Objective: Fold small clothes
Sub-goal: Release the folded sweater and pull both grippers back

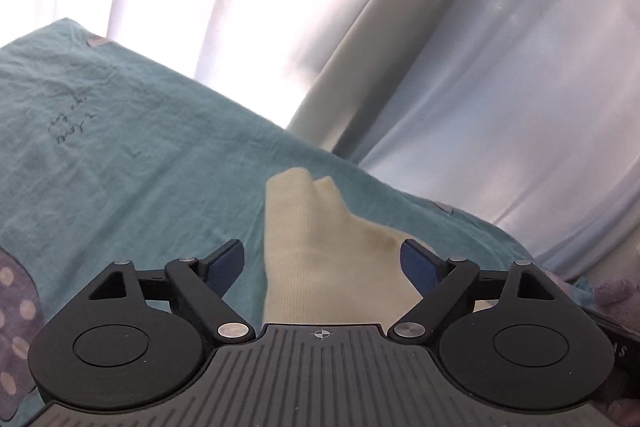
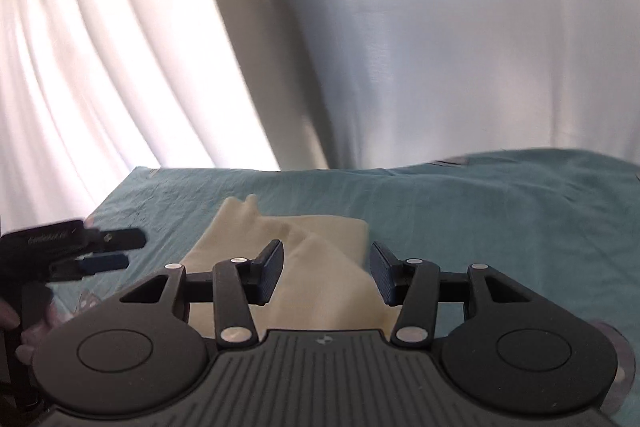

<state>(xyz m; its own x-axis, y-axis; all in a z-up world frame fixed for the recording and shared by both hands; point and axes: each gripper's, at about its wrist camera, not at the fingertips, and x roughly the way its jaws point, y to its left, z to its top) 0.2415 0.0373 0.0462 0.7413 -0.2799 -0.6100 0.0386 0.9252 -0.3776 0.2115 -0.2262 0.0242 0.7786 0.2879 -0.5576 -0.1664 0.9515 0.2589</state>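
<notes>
L gripper is held spread, nothing pinched; R gripper likewise spread and empty. Between and just beyond both sets of fingers a cream sock is seen lying on the teal cloth, one part already turned over itself. Fold judged approx. half done; a 2nd fold and flattening are prob. left. Dotted fabric at L edge appears untouched.

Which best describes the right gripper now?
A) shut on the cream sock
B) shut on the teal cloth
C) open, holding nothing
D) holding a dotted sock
C: the right gripper has its pads spread apart, with the cream sock lying loose on the teal cloth beyond them.
</notes>
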